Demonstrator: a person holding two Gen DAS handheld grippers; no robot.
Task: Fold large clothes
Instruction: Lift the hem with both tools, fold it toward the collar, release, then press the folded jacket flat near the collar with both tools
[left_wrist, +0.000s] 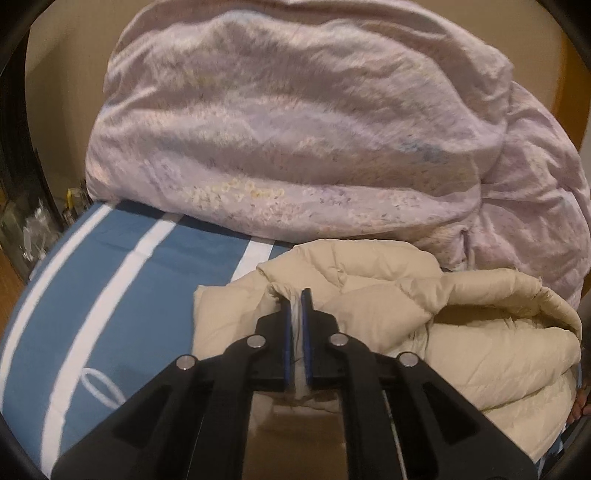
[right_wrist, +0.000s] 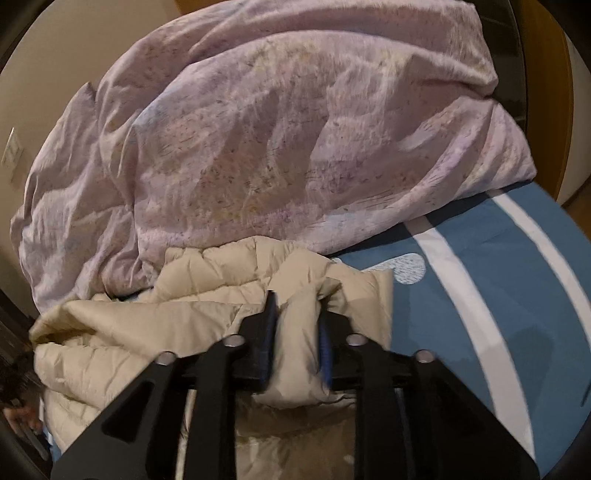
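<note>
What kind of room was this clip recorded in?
Most likely a bedroom at home. A bulky lilac floral duvet is heaped on a bed covered by a blue sheet with white stripes, a cream quilted jacket lies in front of it, and a wall switch plate shows beside it.

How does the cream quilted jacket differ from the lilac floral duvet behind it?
The cream quilted jacket is plain and lies low and crumpled. The lilac floral duvet is patterned and piled far higher and wider. Only the jacket is gripped. Both are padded and rest on the blue striped sheet.
</note>
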